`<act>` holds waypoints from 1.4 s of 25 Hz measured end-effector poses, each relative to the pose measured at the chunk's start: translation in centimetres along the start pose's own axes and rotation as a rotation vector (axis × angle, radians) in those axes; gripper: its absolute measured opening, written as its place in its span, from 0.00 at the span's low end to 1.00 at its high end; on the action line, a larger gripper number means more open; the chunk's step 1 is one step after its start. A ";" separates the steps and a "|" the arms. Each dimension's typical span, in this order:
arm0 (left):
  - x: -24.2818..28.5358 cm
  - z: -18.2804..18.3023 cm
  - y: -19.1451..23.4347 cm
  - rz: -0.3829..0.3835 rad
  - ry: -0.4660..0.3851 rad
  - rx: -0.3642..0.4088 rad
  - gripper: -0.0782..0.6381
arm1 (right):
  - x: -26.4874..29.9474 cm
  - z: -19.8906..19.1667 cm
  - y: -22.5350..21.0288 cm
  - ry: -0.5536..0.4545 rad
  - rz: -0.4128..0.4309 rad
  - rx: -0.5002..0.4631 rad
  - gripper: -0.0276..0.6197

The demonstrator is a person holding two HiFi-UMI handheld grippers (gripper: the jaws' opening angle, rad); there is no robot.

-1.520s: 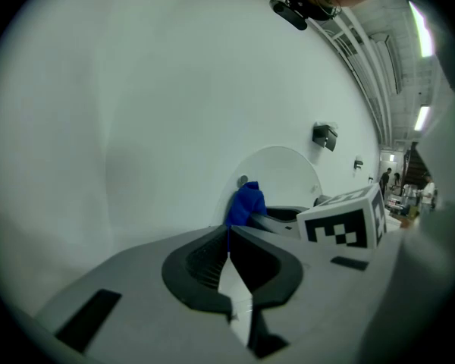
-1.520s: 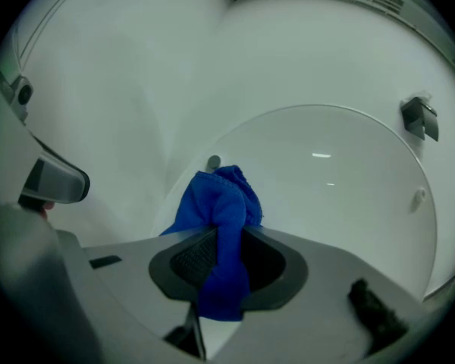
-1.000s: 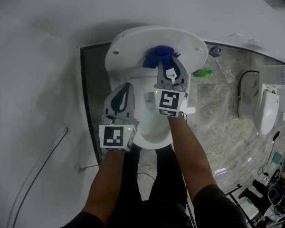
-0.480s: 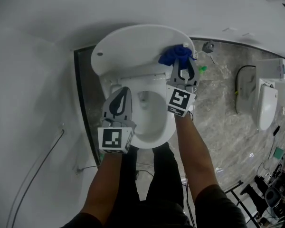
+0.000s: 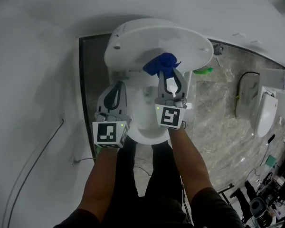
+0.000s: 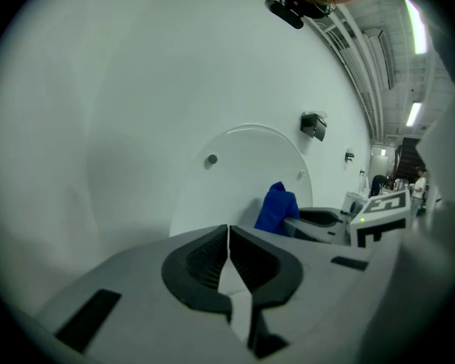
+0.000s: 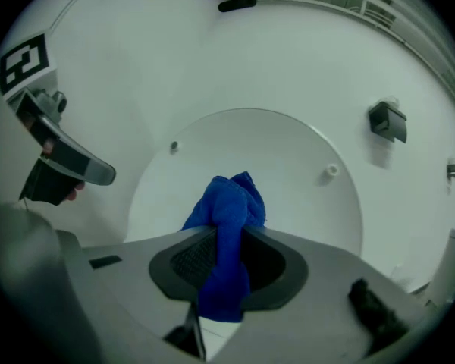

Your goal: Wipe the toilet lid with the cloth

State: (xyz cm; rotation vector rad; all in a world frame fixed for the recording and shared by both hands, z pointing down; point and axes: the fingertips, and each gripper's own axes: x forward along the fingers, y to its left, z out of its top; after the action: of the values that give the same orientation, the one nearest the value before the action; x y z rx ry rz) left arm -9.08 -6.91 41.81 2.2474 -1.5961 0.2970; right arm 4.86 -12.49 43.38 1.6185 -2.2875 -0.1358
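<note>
The white toilet lid stands raised against the wall, its round inner face toward me. A bunched blue cloth is pinched in my right gripper, which is shut on it and holds it against the lower middle of the lid. In the right gripper view the cloth hangs out between the pads. My left gripper is shut with nothing in it, hovering over the left of the toilet bowl, apart from the lid. In the left gripper view its jaws meet edge to edge.
White wall rises behind and to the left of the toilet. Marbled floor spreads to the right, with a small green thing by the lid and a white fixture further right. A cable runs along the left.
The right gripper swept the cloth out to the lid's right edge, then back to its lower middle. The left gripper stays shut and has hardly shifted.
</note>
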 end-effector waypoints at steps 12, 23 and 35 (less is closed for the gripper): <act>-3.2 -1.5 7.5 0.115 0.003 -0.033 0.13 | 5.4 0.2 15.6 0.043 0.269 0.119 0.18; -3.9 -3.8 7.3 0.102 0.033 -0.066 0.13 | 8.0 -0.5 13.8 0.067 0.195 0.168 0.18; 0.7 -4.6 4.9 0.057 0.064 0.007 0.13 | 6.2 -3.3 3.1 0.059 0.043 0.071 0.18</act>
State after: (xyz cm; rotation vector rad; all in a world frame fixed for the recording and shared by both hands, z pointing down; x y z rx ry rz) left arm -13.29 -7.09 47.08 2.1775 -1.6306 0.3862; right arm 1.28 -16.77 48.66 1.5840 -2.3052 0.0036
